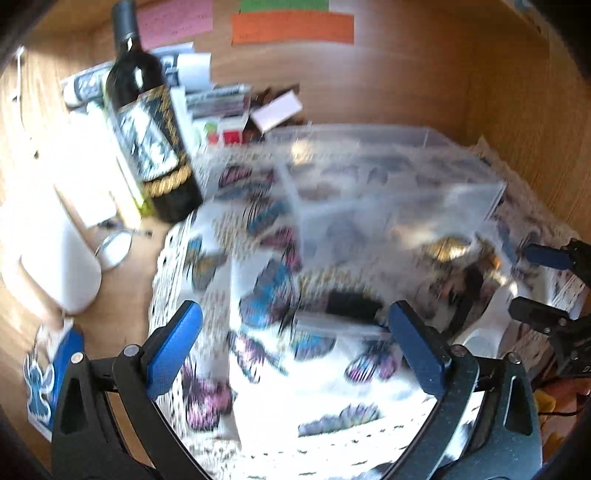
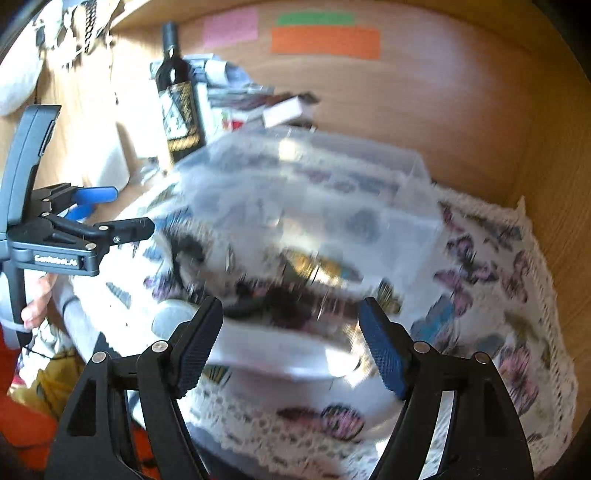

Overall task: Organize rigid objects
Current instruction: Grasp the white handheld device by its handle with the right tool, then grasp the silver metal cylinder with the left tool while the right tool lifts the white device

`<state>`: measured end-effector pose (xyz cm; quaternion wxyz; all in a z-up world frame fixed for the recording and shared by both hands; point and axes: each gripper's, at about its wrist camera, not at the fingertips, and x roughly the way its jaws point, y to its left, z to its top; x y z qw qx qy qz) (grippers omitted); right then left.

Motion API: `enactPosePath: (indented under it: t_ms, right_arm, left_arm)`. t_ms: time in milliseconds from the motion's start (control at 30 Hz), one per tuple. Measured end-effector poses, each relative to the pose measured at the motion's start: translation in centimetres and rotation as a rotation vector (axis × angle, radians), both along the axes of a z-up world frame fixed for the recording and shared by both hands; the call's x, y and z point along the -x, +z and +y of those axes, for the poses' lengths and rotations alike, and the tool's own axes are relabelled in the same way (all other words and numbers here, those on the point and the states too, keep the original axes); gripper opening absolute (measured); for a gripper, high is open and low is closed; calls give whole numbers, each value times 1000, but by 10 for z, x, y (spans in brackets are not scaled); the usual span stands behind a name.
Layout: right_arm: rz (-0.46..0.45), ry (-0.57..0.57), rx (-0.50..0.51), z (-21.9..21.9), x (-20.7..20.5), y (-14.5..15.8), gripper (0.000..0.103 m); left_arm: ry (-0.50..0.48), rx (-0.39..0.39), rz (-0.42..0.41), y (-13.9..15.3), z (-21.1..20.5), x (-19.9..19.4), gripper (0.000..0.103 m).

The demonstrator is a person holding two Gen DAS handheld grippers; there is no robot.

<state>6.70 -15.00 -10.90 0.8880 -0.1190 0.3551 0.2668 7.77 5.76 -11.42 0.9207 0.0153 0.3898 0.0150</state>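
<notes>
Wooden desk surface (image 1: 388,92) with a wooden back panel fills both views, and coloured paper notes are stuck along the back: an orange strip (image 1: 291,27), a pink sheet (image 2: 229,26) and a green strip (image 2: 316,17). Over the near part of the desk lies a white lace-edged cloth printed with butterflies (image 1: 266,295). On that cloth stands a clear plastic storage box (image 1: 388,184); motion blur smears it, and the small dark and gold items low at its near side (image 2: 314,269) cannot be identified. Left of the box a dark wine bottle (image 1: 147,122) with a black-and-gold label stands on the bare wood beside a heap of papers and small cartons (image 1: 221,103), with a white container (image 1: 62,273) nearer the desk's left edge.

Left gripper (image 1: 295,339) hangs over the cloth with its blue-padded fingers spread wide and nothing between them. Right gripper (image 2: 291,350) sits just short of the box's near side, its fingers parted and pressing on nothing. A blurred dark oblong item (image 1: 352,306) lies on the cloth just ahead of the left gripper.
</notes>
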Motion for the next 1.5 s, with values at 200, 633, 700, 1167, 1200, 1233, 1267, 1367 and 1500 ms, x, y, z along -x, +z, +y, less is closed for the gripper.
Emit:
enactPosePath:
  t_ms: [200,633,700,1167,1200,1233,1267,1367,1500]
  right_arm:
    - [58,82,45,12,14,-17,78]
    - [69,257,140,57,5,-25,79]
    - [98,271,130,59,1,-27,65]
    - [124,132,40,21,3,-28,39]
    - [122,116,37,17,2,-27,39]
    - [123,104,33,13,2,-27,39]
    - [125,94,30,10,1,-27,39]
    - [127,65,17,1,-1,-26,39]
    - [133,43,0,-6,-7,-27,39]
  left_arm:
    - [-4,26,53,-24,-4,21,102]
    - [-66,-38,40,-33,-34,26,101]
    - [-63,4,50,-32,-28,22,101]
    - [-108,44,66,-19,-16,-30,101]
    - [-125,67,83,-19,-17,-36,101]
    - [-147,89,101,-21,-18,-40,101]
    - [-163,101,116,-22,-20,-42,101]
    - [-203,133,178,-31,-22,-46,101]
    - [-216,165,207,-36,-17,-30,97]
